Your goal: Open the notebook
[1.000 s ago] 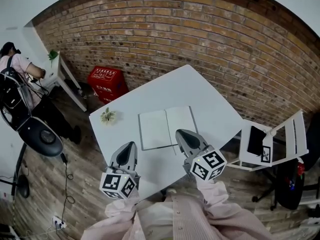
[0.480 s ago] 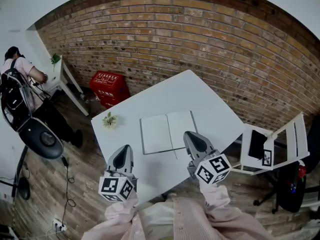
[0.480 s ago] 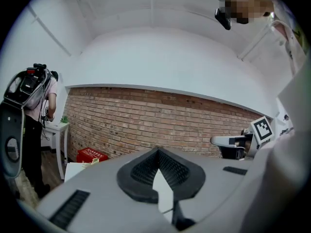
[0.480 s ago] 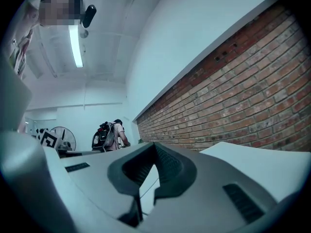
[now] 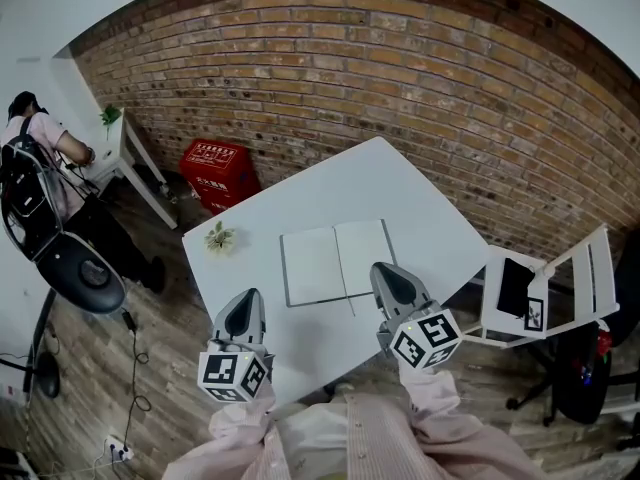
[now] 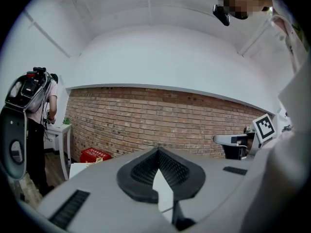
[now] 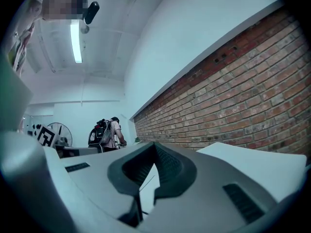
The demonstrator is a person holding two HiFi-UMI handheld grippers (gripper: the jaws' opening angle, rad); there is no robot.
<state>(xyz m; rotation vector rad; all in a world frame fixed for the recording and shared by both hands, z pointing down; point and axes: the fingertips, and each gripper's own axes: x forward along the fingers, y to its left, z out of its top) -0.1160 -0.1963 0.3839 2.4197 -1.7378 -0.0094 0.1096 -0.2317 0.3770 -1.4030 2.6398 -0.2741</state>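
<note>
The notebook (image 5: 335, 261) lies open and flat on the white table (image 5: 380, 183), showing two blank pages. My right gripper (image 5: 385, 268) is shut, and its tip is over the near corner of the right page. I cannot tell whether it touches the paper. My left gripper (image 5: 248, 295) is shut too and holds nothing. It hovers near the table's front edge, to the left of the notebook and apart from it. In the left gripper view the left gripper (image 6: 158, 150) points level at the brick wall. The right gripper (image 7: 154, 144) also points level, with its pads together.
A small potted plant (image 5: 217, 237) stands at the table's left corner. A red crate (image 5: 217, 165) sits on the floor by the brick wall. A white folding chair (image 5: 560, 288) stands to the right. A person (image 5: 40, 148) and an office chair (image 5: 80, 268) are at the far left.
The right gripper's tip has edged slightly right along the notebook's near edge. The left gripper has hardly moved. The notebook stays open, and both grippers stay shut.
</note>
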